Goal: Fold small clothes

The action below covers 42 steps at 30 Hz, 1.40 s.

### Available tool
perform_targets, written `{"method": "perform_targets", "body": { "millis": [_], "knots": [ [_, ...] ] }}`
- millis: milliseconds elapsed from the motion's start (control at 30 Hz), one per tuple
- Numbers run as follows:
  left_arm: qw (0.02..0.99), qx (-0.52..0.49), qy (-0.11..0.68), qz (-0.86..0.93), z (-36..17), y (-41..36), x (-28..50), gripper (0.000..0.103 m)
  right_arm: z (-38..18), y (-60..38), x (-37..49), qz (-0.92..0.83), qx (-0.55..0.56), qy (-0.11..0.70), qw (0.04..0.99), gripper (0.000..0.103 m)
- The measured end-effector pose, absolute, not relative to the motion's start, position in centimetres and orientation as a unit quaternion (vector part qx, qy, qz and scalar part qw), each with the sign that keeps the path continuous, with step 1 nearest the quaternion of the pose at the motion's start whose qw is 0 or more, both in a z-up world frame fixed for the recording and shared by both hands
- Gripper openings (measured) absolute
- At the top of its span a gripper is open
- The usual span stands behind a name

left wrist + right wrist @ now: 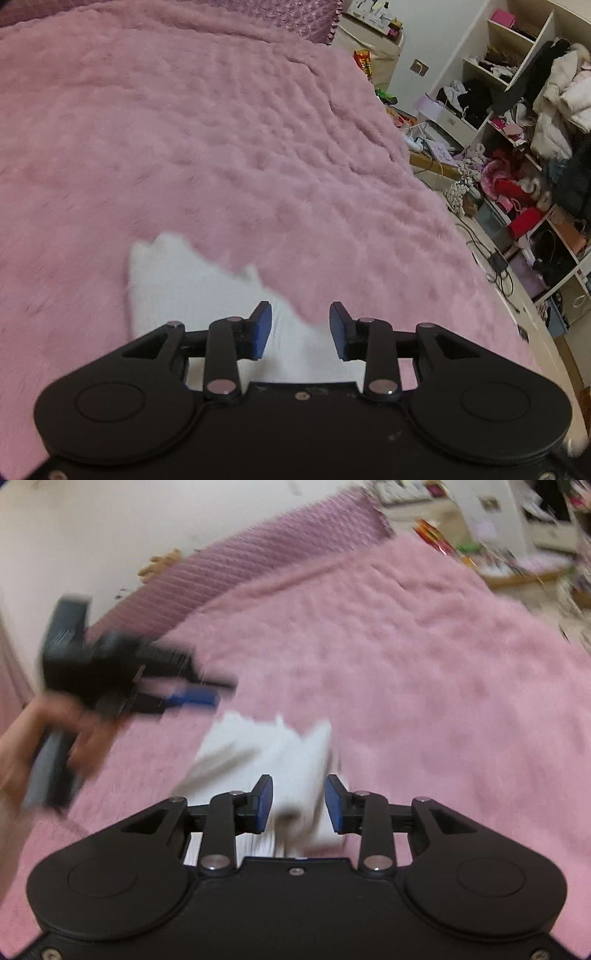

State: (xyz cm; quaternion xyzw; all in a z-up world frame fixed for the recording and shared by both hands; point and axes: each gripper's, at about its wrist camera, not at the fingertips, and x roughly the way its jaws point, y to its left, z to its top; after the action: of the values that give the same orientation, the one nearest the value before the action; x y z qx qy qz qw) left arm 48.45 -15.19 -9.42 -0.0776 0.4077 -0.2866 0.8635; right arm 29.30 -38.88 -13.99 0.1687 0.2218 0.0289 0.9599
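On top of a fluffy pink blanket (221,147) covering the bed sits a small white garment (177,288), kinda bunched up, looks like it could be socks or some tiny knit piece but it's too blurry to call. From the left wrist view, the left hand-held gripper (300,330) hovers right over the near end of it, blue pads spread apart with nothing pinched between them. The white fabric runs under the fingers and out toward the upper left.

The right wrist view is pretty smeared. The right hand-held gripper (298,803) also has its jaws apart, and the white garment (266,746) lies directly ahead and partly between the pads (264,801), though whether they actually touch the cloth can't be told. Off to the left in that view the left hand-held gripper (110,672) shows up as a blurry shape gripped by a bare hand (40,738), its blue tip close to the garment's far edge.

A quilted mauve pillow (258,557) lies along the head of the bed by the wall. Past the bed's right side there's a shelf unit (524,92) stuffed with clothes, bags and boxes, plus cables on the floor.
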Motion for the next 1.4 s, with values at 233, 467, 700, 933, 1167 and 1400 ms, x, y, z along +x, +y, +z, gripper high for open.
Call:
{"method": "perform_targets", "body": {
  "millis": [233, 467, 700, 933, 1167, 1400],
  "knots": [
    [0.855, -0.111, 0.417, -0.287, -11.8, -12.4, 42.0, 0.035, -15.6, -41.3, 36.0, 0.035, 0.205, 0.27, 0.94, 0.042],
    [0.846, -0.076, 0.449, -0.278, -14.7, -13.3, 41.2, 0.035, -16.8, -39.4, 38.1, 0.04, 0.189, 0.304, 0.933, 0.02],
    [0.842, -0.068, 0.456, -0.28, -17.1, -13.8, 41.6, 0.039, -19.0, -39.4, 38.6, 0.004, 0.16, 0.328, 0.931, 0.016],
    [0.857, -0.045, 0.43, -0.28, -15.7, -14.3, 40.4, 0.038, -17.5, -40.0, 36.3, 0.007, 0.166, 0.288, 0.943, 0.024],
    [0.862, -0.088, 0.41, -0.285, -13.8, -12.2, 37.3, 0.038, -14.7, -37.5, 31.1, 0.094, 0.117, 0.248, 0.957, 0.024],
    [0.857, -0.151, 0.431, -0.239, -15.5, -9.7, 35.3, 0.038, -17.1, -38.9, 28.6, 0.109, 0.231, 0.313, 0.915, 0.038]
  ]
}}
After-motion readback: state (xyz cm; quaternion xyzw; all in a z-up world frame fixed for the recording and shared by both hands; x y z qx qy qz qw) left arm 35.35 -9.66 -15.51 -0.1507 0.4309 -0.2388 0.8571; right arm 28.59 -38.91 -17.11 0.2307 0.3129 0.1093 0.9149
